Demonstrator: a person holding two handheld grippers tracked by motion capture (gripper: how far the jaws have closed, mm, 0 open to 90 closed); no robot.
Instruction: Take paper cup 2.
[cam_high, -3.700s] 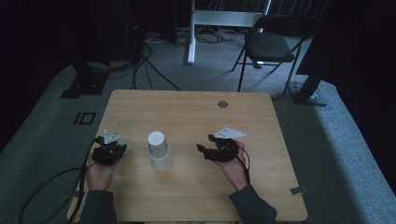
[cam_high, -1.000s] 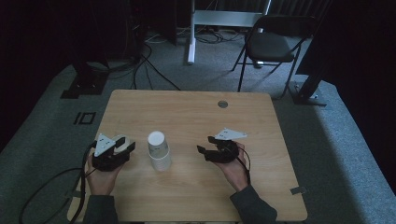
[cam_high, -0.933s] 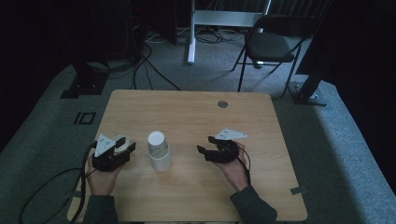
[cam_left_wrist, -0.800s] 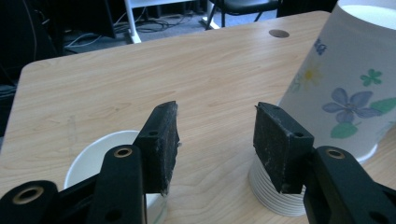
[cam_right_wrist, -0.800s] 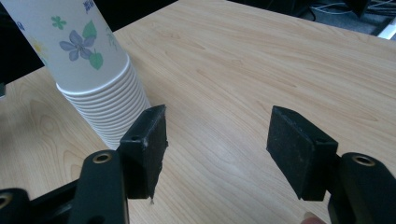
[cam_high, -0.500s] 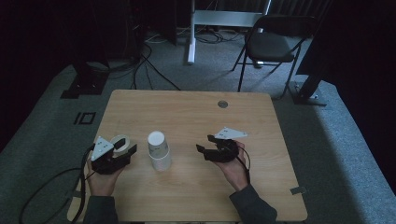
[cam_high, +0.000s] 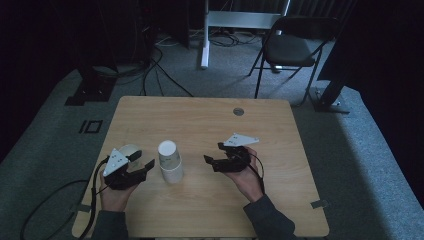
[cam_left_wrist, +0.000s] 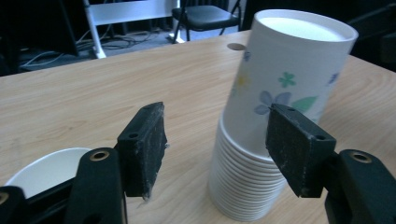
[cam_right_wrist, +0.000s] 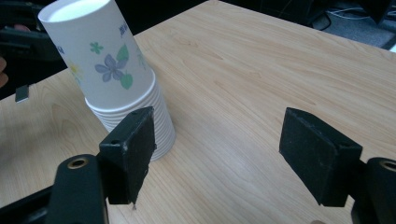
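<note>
A stack of upside-down flowered paper cups (cam_high: 170, 161) stands mid-table, also seen as the cup stack (cam_left_wrist: 275, 121) and the cup stack (cam_right_wrist: 116, 79). My left gripper (cam_high: 144, 161) points at it from the left. Its jaws have just been opening, and the left gripper (cam_left_wrist: 217, 140) frames the stack without the pads (cam_left_wrist: 144, 144) touching it. A single white cup (cam_high: 129, 150) stands mouth-up beside its left jaw, the same single cup (cam_left_wrist: 44, 170) showing low in that gripper's view. My right gripper (cam_high: 213, 152) sits right of the stack. Its jaws have also just been opening, and the right gripper (cam_right_wrist: 217, 149) has only bare table between them.
The wooden table (cam_high: 210, 120) has a round cable hole (cam_high: 238, 111) near its far edge. A folding chair (cam_high: 290, 47) and floor cables (cam_high: 150, 70) lie beyond the table. The grippers' cables trail off the near edge.
The left gripper has shifted right toward the stack since the earliest frame, and a white cup now shows beside it. Both pairs of jaws stand wider. The right hand kept its place.
</note>
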